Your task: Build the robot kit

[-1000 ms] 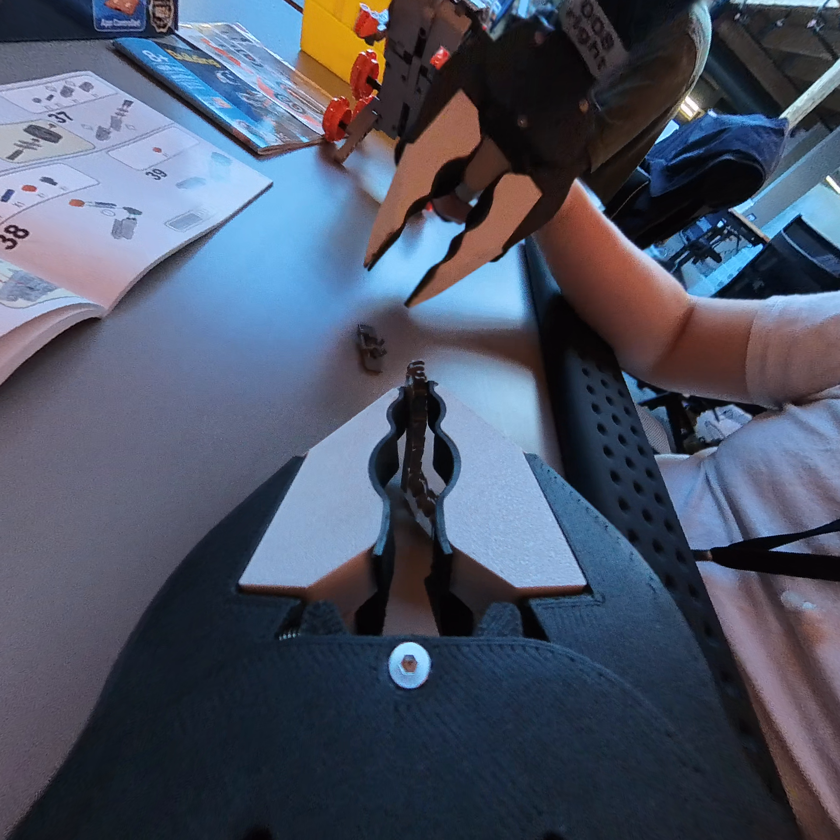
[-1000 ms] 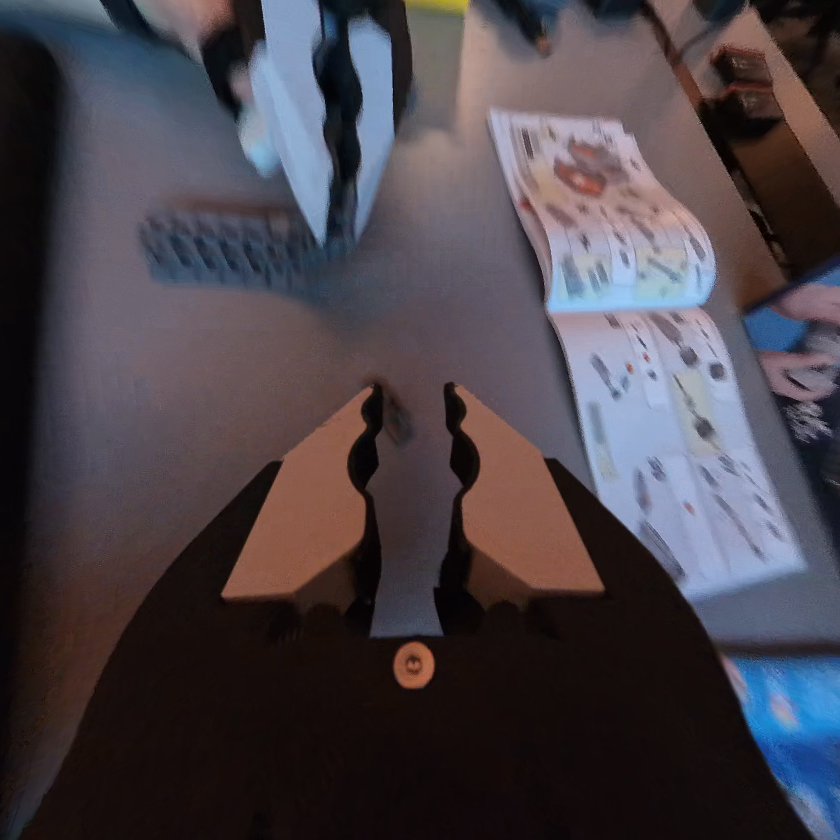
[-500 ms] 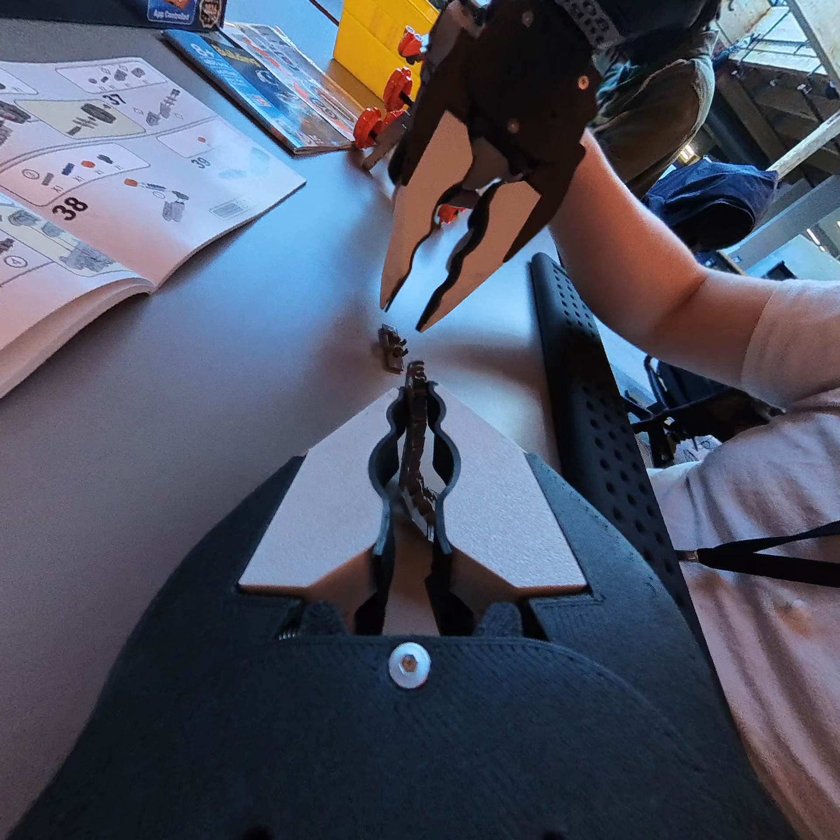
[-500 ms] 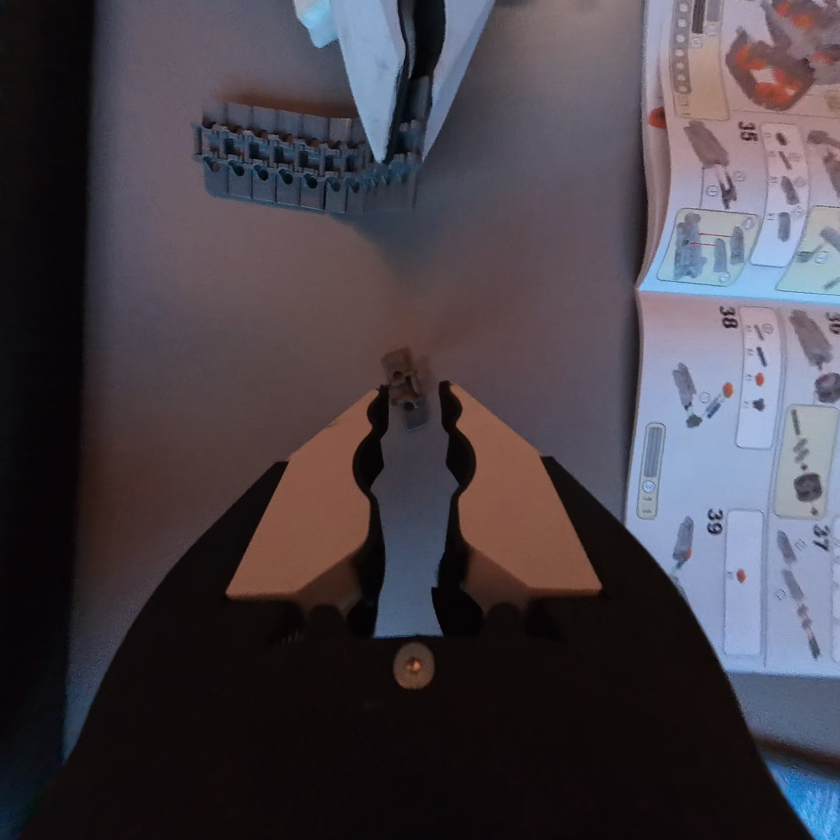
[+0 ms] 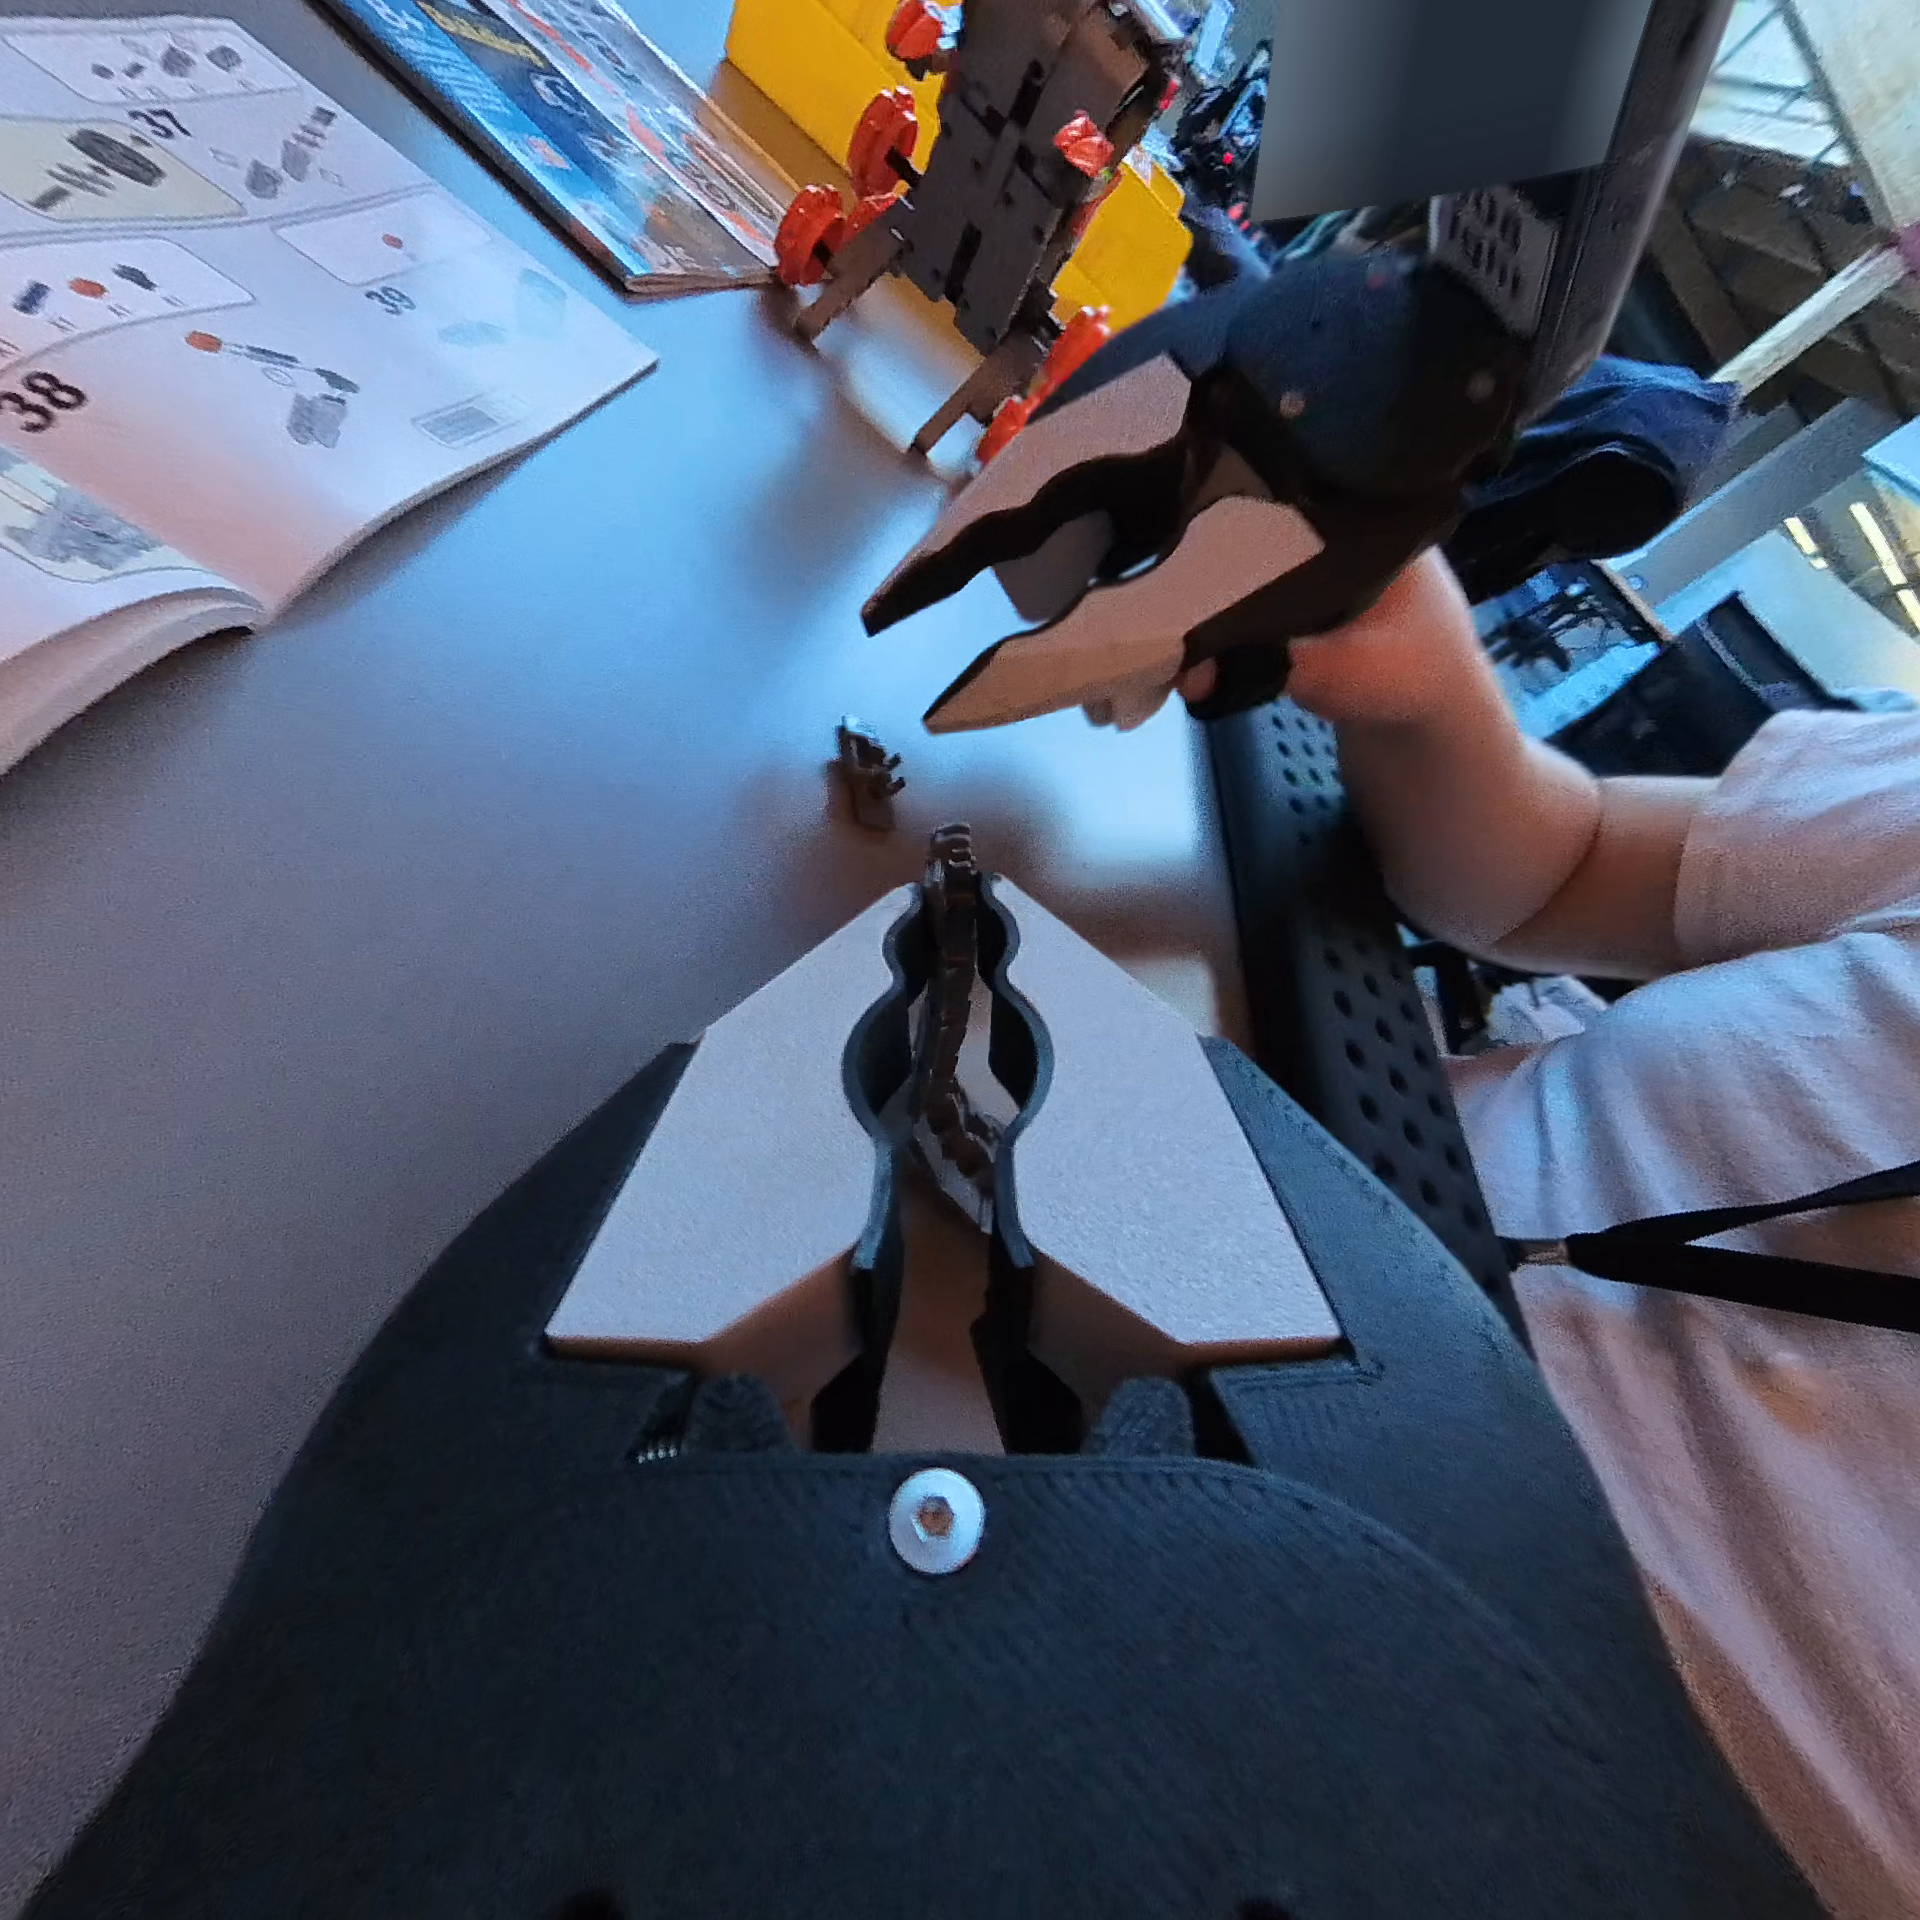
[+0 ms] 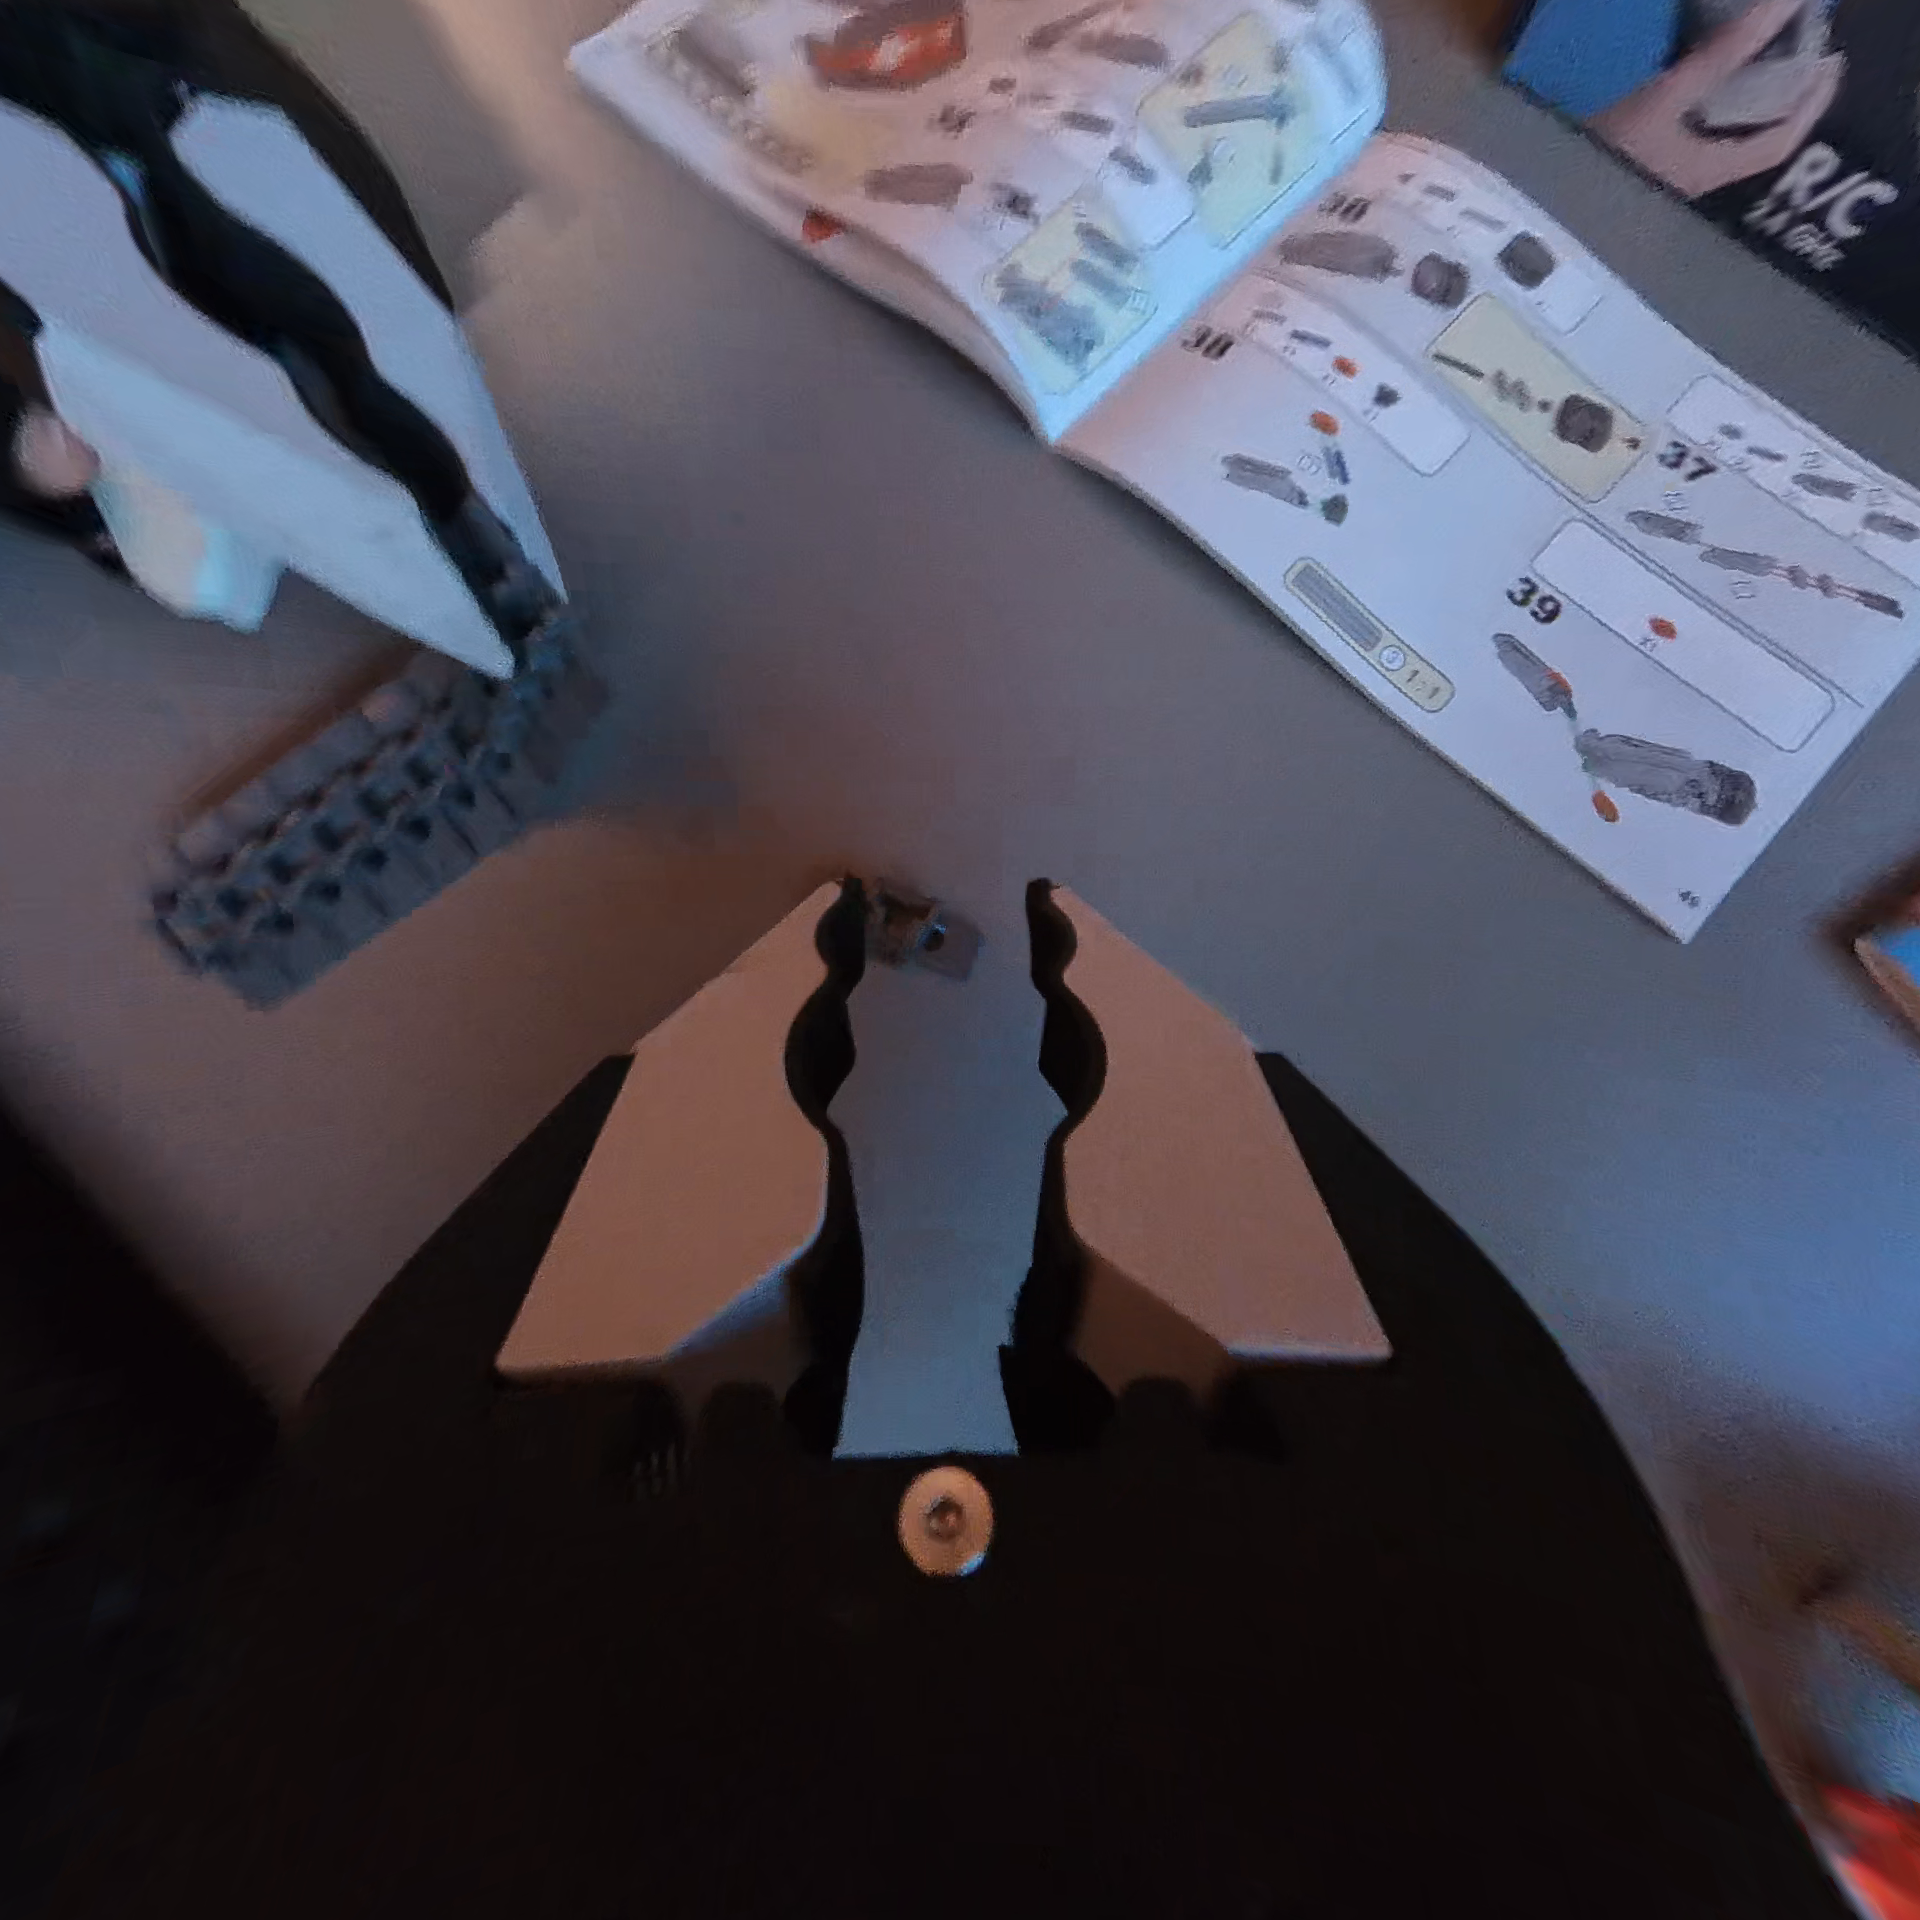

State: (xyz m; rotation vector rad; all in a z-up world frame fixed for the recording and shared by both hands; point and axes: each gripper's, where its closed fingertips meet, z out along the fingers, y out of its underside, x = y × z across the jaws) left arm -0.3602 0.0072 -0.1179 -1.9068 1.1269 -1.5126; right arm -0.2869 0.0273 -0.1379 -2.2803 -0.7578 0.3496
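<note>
My left gripper [image 5: 951, 899] is shut on a strip of dark grey linked track pieces [image 5: 948, 997], seen edge-on between the jaws. In the right wrist view the same strip [image 6: 353, 821] trails flat on the table from the left gripper [image 6: 514, 649]. A single small grey track link [image 5: 868, 769] lies on the grey table just ahead of the left gripper. My right gripper [image 6: 940, 899] is open and hovers over that link [image 6: 920, 935], which lies between its fingertips, nearer the left one. The right gripper also shows in the left wrist view [image 5: 899, 670].
An open instruction booklet [image 5: 239, 343] lies at the left, also in the right wrist view [image 6: 1403, 395]. A closed blue booklet [image 5: 582, 135], a yellow box [image 5: 831, 73] and a dark model with red wheels [image 5: 997, 208] stand behind. A perforated black chair edge [image 5: 1340, 997] borders the table. There is about 8 cm between the tips of the two grippers.
My right gripper has come down from above the table and swung round over the loose link, still open. My left gripper has kept its grip on the strip and shifted only slightly.
</note>
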